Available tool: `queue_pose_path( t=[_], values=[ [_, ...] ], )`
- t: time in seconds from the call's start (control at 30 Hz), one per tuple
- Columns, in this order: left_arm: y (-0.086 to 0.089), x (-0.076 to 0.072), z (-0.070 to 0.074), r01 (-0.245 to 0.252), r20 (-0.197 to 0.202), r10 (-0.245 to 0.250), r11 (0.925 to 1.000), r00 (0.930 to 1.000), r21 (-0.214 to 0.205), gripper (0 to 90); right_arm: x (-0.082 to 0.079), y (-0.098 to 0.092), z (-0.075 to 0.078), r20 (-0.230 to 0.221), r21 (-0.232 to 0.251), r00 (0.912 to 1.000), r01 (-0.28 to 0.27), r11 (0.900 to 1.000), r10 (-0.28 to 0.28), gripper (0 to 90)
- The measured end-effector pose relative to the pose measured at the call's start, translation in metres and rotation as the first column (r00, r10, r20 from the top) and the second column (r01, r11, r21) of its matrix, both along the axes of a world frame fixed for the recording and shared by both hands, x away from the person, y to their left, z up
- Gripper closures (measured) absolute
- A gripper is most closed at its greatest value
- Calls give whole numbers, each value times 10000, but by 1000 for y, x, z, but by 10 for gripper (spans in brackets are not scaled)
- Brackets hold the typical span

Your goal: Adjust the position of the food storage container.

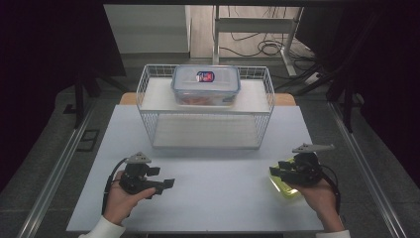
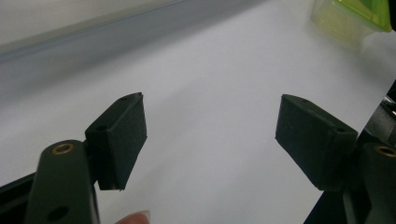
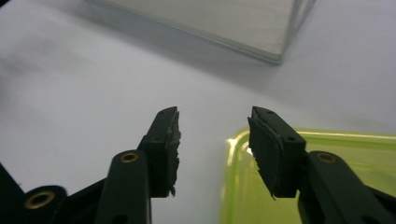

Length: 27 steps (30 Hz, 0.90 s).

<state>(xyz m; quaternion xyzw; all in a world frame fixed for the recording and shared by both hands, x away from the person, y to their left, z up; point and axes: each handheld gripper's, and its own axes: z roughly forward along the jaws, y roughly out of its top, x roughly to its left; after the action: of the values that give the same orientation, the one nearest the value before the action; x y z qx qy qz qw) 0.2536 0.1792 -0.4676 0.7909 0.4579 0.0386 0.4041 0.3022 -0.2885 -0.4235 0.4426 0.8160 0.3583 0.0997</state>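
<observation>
A clear lidded food container (image 1: pixel 206 85) with a red and blue label sits on the top shelf of a white wire rack (image 1: pixel 148 106) at the back of the table. A yellow-green transparent tray (image 1: pixel 283 186) lies near the table's front right. My right gripper (image 1: pixel 275 169) hovers over its left rim, open, one jaw outside the tray (image 3: pixel 327 186) and one above it. My left gripper (image 1: pixel 166 185) rests at the front left, pointing right, jaws wide open with nothing between them. Far off in the left gripper view lies the tray (image 2: pixel 348 18).
The white table top (image 1: pixel 213 188) stretches between the two hands. The rack's lower shelf (image 1: pixel 205 131) is bare. Dark floor, cables and a metal frame (image 1: pixel 257 29) lie beyond the table.
</observation>
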Motion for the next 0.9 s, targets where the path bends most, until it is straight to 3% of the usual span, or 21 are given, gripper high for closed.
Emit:
queue_pose_path(
  t=[0.17,0.47,0.77,0.9],
  values=[
    [-1,1,-5,36,-163,-35,10000,9999,90,242,2,-13,-2,-20,-171,9993,379,9991,-380,610],
    [-5,3,-11,134,-363,-123,9995,9993,291,241,17,-53,0,-32,-485,9916,1294,9904,-1297,866],
    [-7,4,-16,197,-514,-176,9990,9985,407,241,45,-97,-15,-59,-1218,9622,2697,9552,-2724,891],
    [-6,4,-17,141,-540,-118,9991,9985,410,241,51,-106,-22,-25,-1651,9537,2964,9407,-3009,891]
  ],
)
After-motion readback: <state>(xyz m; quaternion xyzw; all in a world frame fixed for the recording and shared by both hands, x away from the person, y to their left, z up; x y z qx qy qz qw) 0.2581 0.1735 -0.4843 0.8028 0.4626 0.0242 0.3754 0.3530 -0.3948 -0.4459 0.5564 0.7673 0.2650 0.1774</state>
